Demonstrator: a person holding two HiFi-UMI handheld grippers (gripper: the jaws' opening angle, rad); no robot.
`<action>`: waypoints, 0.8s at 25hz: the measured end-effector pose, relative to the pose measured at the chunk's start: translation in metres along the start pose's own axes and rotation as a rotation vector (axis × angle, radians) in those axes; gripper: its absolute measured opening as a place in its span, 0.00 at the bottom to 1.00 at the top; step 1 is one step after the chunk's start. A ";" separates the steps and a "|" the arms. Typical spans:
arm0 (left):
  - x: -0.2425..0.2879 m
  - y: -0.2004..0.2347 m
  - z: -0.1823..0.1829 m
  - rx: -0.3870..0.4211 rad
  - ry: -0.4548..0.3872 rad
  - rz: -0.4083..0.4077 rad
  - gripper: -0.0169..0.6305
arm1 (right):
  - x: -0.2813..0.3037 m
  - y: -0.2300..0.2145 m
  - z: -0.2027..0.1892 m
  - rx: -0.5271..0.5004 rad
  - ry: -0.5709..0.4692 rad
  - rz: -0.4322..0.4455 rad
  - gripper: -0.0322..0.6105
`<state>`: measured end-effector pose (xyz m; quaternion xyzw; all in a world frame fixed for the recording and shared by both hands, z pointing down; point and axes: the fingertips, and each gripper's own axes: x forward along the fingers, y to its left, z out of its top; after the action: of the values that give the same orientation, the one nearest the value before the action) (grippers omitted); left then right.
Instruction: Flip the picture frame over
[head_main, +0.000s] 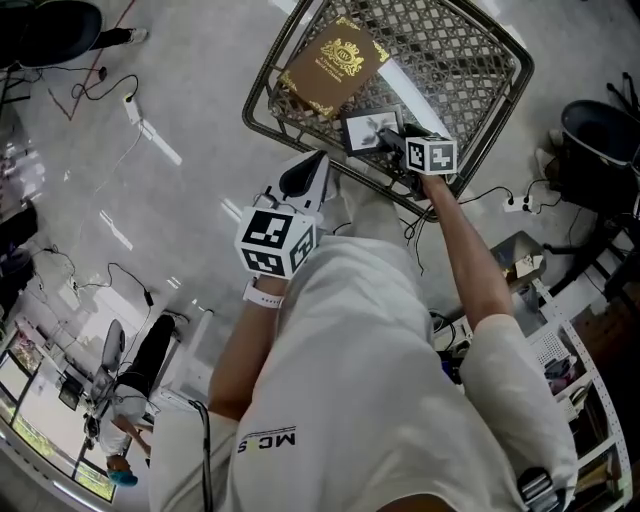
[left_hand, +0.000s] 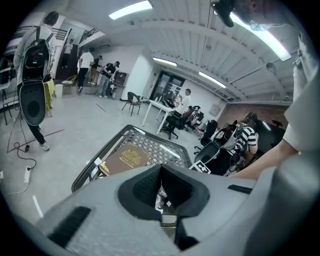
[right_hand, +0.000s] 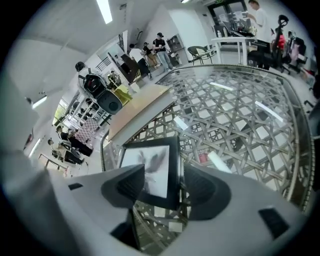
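The picture frame (head_main: 371, 130) is black-edged, and its side with a grey picture on white faces up. It hangs over the near edge of the lattice table (head_main: 268, 70). My right gripper (head_main: 397, 140) is shut on the frame's near edge. In the right gripper view the picture frame (right_hand: 152, 170) sits between the two dark pads of the right gripper (right_hand: 162, 187), above the table's lattice (right_hand: 235, 120). My left gripper (head_main: 316, 162) hovers shut and holds nothing, short of the table's near rim. In its own view the left gripper (left_hand: 161, 172) shows nothing between its jaws.
A brown book with a gold emblem (head_main: 335, 62) lies on the table beyond the frame, also seen as the book (left_hand: 127, 157) and as a tan slab (right_hand: 140, 107). Cables and a power strip (head_main: 130, 105) lie on the floor at left. A white shelf (head_main: 580, 360) stands at right.
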<state>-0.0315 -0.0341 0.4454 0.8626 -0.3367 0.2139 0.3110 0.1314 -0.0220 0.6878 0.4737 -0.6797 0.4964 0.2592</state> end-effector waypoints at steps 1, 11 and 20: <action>-0.001 0.001 0.001 0.002 -0.003 -0.002 0.06 | -0.001 -0.002 -0.001 0.006 0.001 -0.013 0.42; -0.024 0.006 0.017 -0.012 -0.100 0.018 0.06 | -0.056 0.047 0.028 -0.149 -0.124 -0.022 0.37; -0.045 -0.001 0.045 0.031 -0.207 0.041 0.06 | -0.125 0.116 0.058 -0.367 -0.275 -0.047 0.24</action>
<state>-0.0540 -0.0444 0.3866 0.8776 -0.3814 0.1354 0.2570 0.0851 -0.0202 0.5138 0.4975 -0.7763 0.2890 0.2575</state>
